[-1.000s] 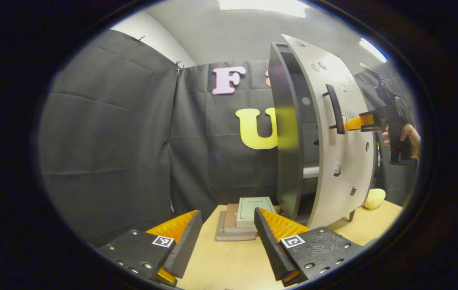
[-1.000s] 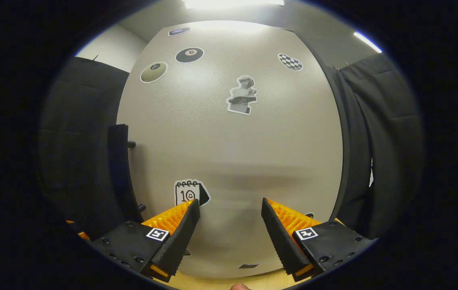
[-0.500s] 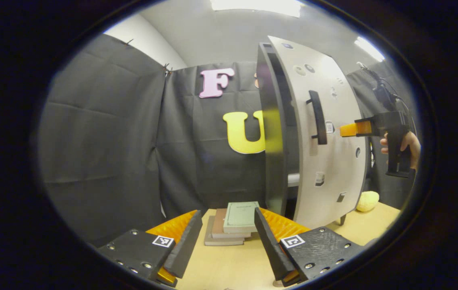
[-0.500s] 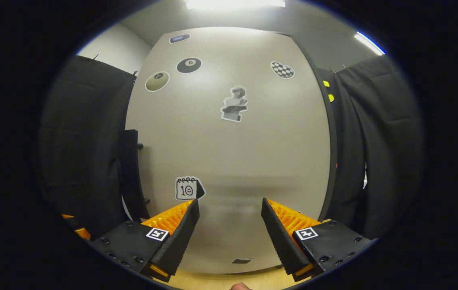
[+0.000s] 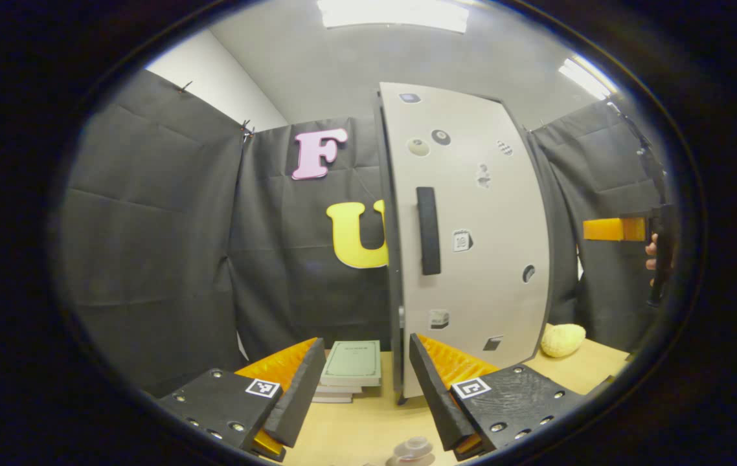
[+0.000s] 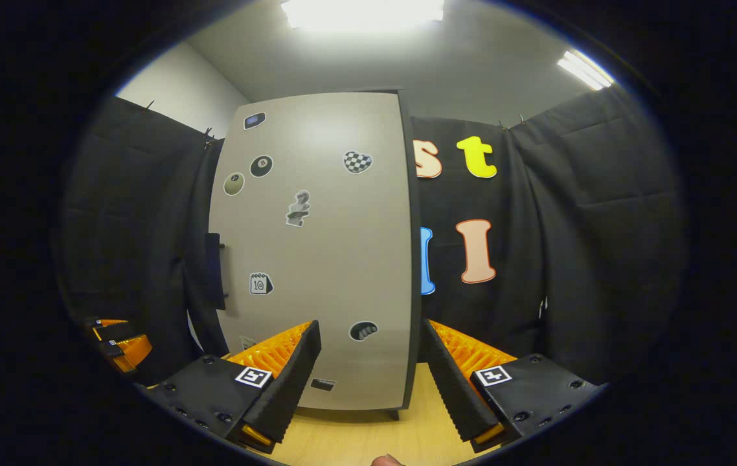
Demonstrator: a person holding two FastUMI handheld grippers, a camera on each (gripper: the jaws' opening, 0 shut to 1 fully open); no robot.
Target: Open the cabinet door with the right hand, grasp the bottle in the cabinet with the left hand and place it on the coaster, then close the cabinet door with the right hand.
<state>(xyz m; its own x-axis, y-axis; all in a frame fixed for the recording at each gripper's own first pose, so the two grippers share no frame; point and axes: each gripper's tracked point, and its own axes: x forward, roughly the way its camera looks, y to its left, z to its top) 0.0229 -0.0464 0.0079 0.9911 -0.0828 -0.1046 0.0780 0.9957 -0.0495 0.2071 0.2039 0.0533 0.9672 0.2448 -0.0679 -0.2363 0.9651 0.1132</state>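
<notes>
From the left gripper view I see the left hand-held gripper (image 5: 360, 382) with its two fingers spread apart and nothing between them, held low over the desk (image 5: 355, 430). Straight ahead of it, just past the fingertips, stands the cabinet (image 5: 469, 233); its pale door (image 5: 491, 259) carries several stickers and a dark vertical handle (image 5: 428, 230), and it sits flush with the cabinet body as far as I can tell. Ahead and between the left fingers lies a small stack of books (image 5: 350, 369) on the desk, just beside the cabinet's near edge. At the very bottom of this view, below the fingers, a small clear rounded top (image 5: 412, 448) shows, likely the bottle on the coaster, though too little is visible for me to tell the two apart. To the far side of the cabinet a pale yellow lumpy object (image 5: 563, 339) rests on the desk. Off to the right, well apart from the door, the right hand-held gripper (image 5: 592, 229) is in the air, with a hand (image 5: 653, 255) on its grip. In the right gripper view the right hand-held gripper (image 6: 370, 362) has its fingers parted and empty, pointing at the door (image 6: 317, 259) without touching it; the handle (image 6: 215, 270) lies ahead and to its left. The left hand-held gripper (image 6: 116, 343) shows low at the left edge there.
</notes>
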